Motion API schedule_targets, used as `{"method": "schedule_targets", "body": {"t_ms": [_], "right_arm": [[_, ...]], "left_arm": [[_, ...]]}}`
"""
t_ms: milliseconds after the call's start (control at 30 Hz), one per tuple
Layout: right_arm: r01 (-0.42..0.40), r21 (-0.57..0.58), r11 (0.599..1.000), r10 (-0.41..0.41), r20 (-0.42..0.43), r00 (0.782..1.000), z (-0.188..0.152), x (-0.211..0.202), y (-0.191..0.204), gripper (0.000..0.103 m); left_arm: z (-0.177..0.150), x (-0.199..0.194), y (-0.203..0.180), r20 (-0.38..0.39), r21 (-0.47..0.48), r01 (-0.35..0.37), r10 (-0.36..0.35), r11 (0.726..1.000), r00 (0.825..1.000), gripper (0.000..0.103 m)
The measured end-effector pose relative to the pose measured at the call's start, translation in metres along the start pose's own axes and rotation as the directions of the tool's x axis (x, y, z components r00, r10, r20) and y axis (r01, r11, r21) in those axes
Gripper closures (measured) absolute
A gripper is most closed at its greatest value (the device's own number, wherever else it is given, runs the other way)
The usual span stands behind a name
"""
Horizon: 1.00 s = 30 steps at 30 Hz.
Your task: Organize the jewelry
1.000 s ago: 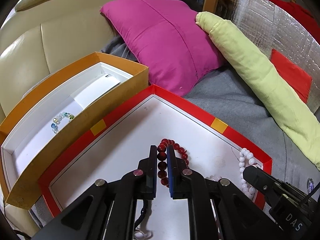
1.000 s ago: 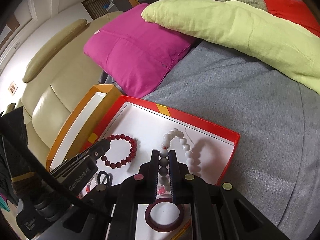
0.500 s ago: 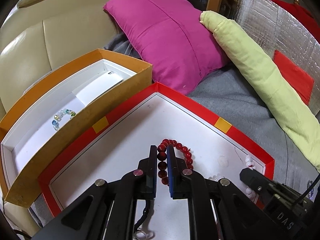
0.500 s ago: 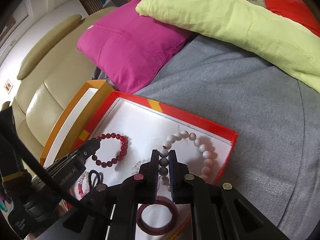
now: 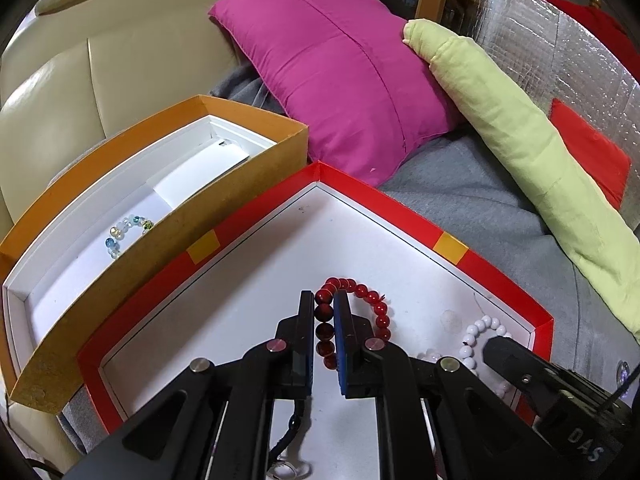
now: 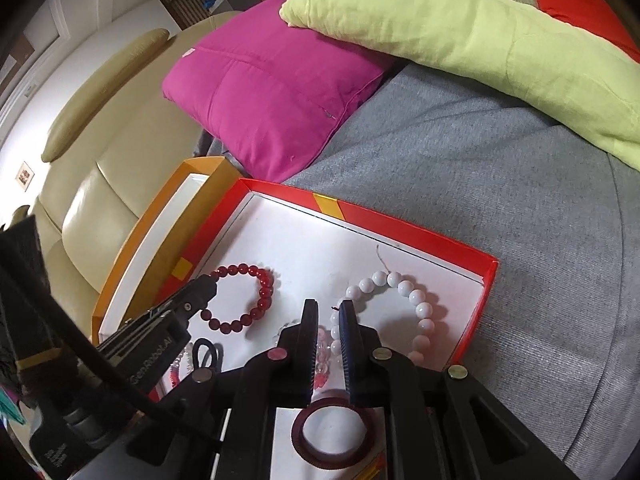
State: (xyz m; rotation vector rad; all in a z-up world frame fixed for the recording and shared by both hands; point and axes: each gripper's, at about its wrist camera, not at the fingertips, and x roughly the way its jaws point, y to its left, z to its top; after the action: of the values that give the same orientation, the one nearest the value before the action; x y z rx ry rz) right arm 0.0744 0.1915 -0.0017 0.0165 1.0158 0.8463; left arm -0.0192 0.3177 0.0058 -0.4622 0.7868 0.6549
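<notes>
A red-rimmed white tray point(image 5: 248, 224) point(image 6: 404, 228) lies on a grey blanket. My left gripper point(image 5: 323, 300) is shut on a red bead bracelet point(image 5: 370, 298) point(image 6: 262, 292) inside it. My right gripper point(image 6: 329, 307) has its jaws narrowly apart over the near side of a white bead bracelet point(image 6: 404, 286) point(image 5: 482, 326), which lies flat in the tray. A dark red ring point(image 6: 334, 432) lies under the right gripper. An orange box point(image 5: 100, 280) point(image 6: 148, 236) beside the tray holds a small glass bead bracelet point(image 5: 126, 228).
A magenta cushion point(image 5: 340, 92) and a lime green bolster point(image 5: 532, 176) lie behind the tray. A cream leather sofa point(image 5: 80, 60) stands to the left. A black hair tie point(image 6: 206, 354) and clear beads point(image 6: 320, 348) lie in the tray.
My right gripper has let go of the white bracelet, which has dropped flat in the tray. My left gripper stays shut on the red bracelet and has lifted slightly.
</notes>
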Motion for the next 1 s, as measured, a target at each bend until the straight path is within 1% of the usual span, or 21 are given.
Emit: {"method": "schedule_targets", "body": {"t_ms": [67,100,133,233,267,300,333,367,400,467,633,700,867,933,1000], "right_arm": [[-0.002,0.011,1.000,0.002,0.008,1.000,-0.001,-0.005,-0.003,0.089],[-0.009,0.023,1.000,0.008,0.018,1.000,-0.002,-0.011,-0.006,0.084],[-0.012,0.029,1.000,0.012,0.025,1.000,-0.002,-0.016,-0.008,0.081],[-0.022,0.043,0.999,0.019,0.056,0.998,-0.007,-0.035,-0.015,0.068],[-0.024,0.047,0.999,0.021,0.067,0.998,-0.009,-0.041,-0.017,0.060],[-0.024,0.046,0.999,0.020,0.084,0.996,-0.013,-0.051,-0.019,0.053],[-0.018,0.041,0.999,0.014,0.094,0.995,-0.017,-0.060,-0.021,0.052],[-0.015,0.040,0.999,0.011,0.100,0.995,-0.020,-0.066,-0.022,0.051],[-0.011,0.038,0.999,0.007,0.107,0.994,-0.025,-0.075,-0.025,0.050],[0.011,0.030,1.000,-0.014,0.115,0.993,-0.036,-0.092,-0.032,0.047],[0.080,0.048,0.996,-0.086,0.136,0.987,-0.068,-0.144,-0.067,0.040],[0.110,0.063,0.992,-0.118,0.138,0.983,-0.084,-0.162,-0.085,0.040],[0.170,0.138,0.976,-0.189,0.133,0.973,-0.120,-0.197,-0.131,0.039],[0.181,0.179,0.967,-0.205,0.129,0.970,-0.134,-0.208,-0.149,0.039],[0.188,0.213,0.959,-0.219,0.129,0.967,-0.146,-0.219,-0.167,0.039]], "left_arm": [[0.000,0.001,-0.001,-0.004,-0.002,-0.007,0.007,1.000,1.000,0.093],[-0.001,0.001,-0.001,-0.007,-0.003,-0.007,0.007,1.000,1.000,0.093],[0.000,0.001,-0.001,-0.009,-0.007,-0.010,0.010,1.000,1.000,0.093],[0.000,-0.002,0.001,-0.002,-0.021,-0.015,0.015,1.000,1.000,0.093],[0.000,-0.003,0.001,0.004,-0.025,-0.018,0.018,1.000,1.000,0.089],[0.000,-0.005,0.001,0.006,-0.026,-0.022,0.022,0.999,1.000,0.079],[0.000,-0.006,0.001,0.009,-0.027,-0.023,0.023,0.999,1.000,0.073],[0.001,-0.008,0.000,0.017,-0.030,-0.022,0.022,0.999,1.000,0.064],[0.001,-0.011,0.000,0.028,-0.034,-0.022,0.023,0.999,0.999,0.062],[0.000,-0.017,-0.003,0.047,-0.034,-0.025,0.027,0.999,0.999,0.062],[-0.003,-0.028,-0.016,0.065,-0.021,-0.008,0.009,1.000,0.998,0.060],[-0.005,-0.035,-0.025,0.081,-0.010,-0.003,0.004,1.000,0.997,0.055],[-0.015,-0.047,-0.051,0.108,0.010,0.015,-0.016,1.000,0.994,0.052],[-0.021,-0.051,-0.066,0.117,0.030,0.025,-0.028,0.999,0.993,0.051],[-0.028,-0.056,-0.084,0.131,0.070,0.031,-0.040,0.997,0.991,0.048]]}}
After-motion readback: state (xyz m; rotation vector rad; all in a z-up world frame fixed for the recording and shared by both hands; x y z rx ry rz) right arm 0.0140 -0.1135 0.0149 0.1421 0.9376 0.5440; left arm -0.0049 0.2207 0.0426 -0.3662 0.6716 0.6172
